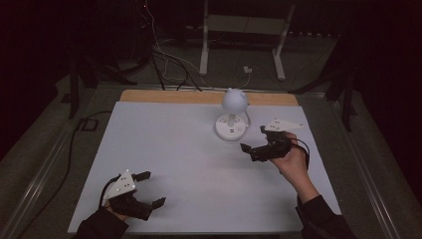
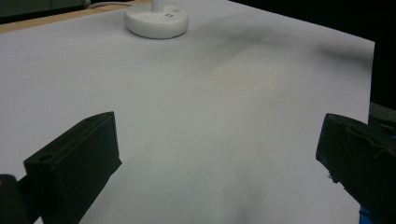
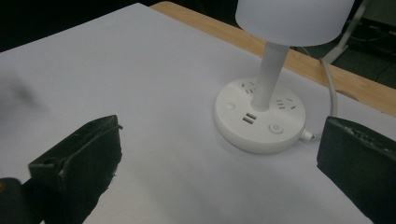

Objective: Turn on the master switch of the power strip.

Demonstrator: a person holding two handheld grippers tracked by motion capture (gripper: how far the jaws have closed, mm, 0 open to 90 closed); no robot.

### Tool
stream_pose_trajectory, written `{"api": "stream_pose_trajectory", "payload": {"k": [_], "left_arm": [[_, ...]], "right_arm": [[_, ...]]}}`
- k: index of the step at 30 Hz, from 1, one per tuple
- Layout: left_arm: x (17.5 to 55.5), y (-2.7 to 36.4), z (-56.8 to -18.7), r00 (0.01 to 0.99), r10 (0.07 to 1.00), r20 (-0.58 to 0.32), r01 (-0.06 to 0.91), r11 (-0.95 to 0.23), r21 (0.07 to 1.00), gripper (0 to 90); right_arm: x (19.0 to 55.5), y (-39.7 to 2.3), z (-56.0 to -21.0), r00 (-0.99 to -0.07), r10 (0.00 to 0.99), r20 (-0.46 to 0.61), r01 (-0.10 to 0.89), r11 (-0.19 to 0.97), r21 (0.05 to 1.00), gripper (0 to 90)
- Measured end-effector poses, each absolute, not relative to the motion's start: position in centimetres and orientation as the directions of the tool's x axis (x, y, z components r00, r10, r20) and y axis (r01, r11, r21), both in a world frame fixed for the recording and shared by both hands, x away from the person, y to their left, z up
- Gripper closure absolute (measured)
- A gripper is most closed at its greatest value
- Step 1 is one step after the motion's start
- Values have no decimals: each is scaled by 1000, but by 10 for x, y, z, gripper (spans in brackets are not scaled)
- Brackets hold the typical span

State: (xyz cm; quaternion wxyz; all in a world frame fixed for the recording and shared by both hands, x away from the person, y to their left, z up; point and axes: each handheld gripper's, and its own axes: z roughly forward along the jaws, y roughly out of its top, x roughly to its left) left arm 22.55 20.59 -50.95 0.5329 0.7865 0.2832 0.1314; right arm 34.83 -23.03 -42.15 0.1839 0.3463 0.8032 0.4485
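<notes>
A white desk lamp stands at the back middle of the white table top [image 1: 164, 149], with a round shade [image 1: 234, 99] over a disc base [image 1: 231, 128] that carries sockets. My right gripper [image 1: 254, 138] is held open just to the right of the base, pointing at it. From the right gripper view, the base [image 3: 259, 114], its thin stem [image 3: 271, 70], the shade [image 3: 294, 16] and a round power button [image 3: 275, 127] lie between and beyond the open right gripper [image 3: 219, 135]. My left gripper [image 1: 151, 189] rests open at the near left corner. The left gripper [image 2: 217, 135] holds nothing, with the lamp base [image 2: 156, 21] far ahead.
A white cable [image 3: 329, 79] runs from the lamp base over the wooden back edge [image 1: 174, 96] of the table. Behind the table, a white metal frame [image 1: 204, 45] and loose cables [image 1: 164, 59] sit on the dark floor.
</notes>
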Motion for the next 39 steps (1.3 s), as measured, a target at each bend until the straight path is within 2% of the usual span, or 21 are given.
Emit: {"api": "stream_pose_trajectory", "payload": {"k": [19,39], "left_arm": [[225,206,-509,807,582,-94,300,-268,915,1],[225,207,-508,810,578,-97,298,-264,917,0]], "right_arm": [[387,-218,-424,-683,731,17,414,367,833,0],[426,-210,-453,-640,768,18,460,364,810,0]]}}
